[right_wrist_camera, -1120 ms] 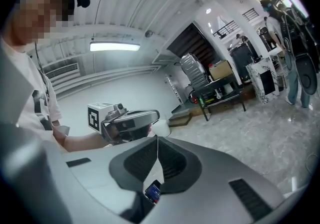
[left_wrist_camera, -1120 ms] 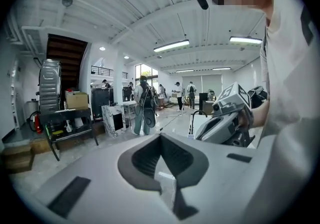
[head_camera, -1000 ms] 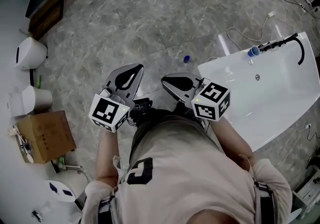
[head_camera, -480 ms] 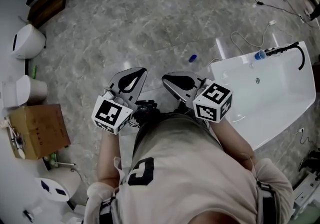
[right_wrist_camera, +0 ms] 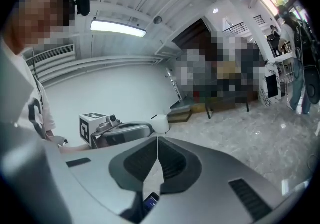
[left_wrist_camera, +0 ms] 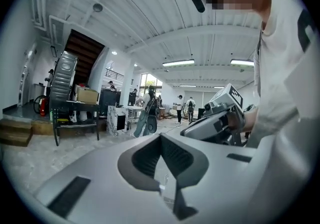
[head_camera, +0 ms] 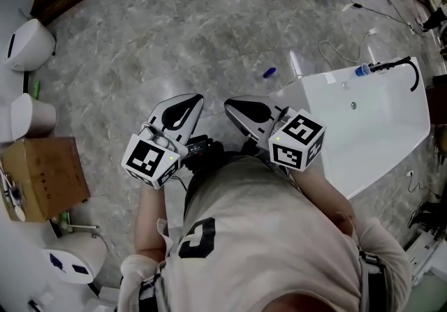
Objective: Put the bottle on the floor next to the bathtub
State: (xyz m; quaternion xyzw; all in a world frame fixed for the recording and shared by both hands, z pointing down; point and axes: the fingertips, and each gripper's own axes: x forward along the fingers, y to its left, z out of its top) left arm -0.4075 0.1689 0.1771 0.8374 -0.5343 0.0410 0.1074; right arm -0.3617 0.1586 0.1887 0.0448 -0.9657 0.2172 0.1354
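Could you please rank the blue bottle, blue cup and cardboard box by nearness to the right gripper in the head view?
1. Blue bottle, on the floor just beyond the right gripper.
2. Blue cup, on the bathtub's far rim.
3. Cardboard box, far left.

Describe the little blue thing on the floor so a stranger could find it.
Find the white bathtub at right. Off its top-left corner, alone on the grey floor, lies the blue thing. The other blue item sits on the tub rim by the black faucet.
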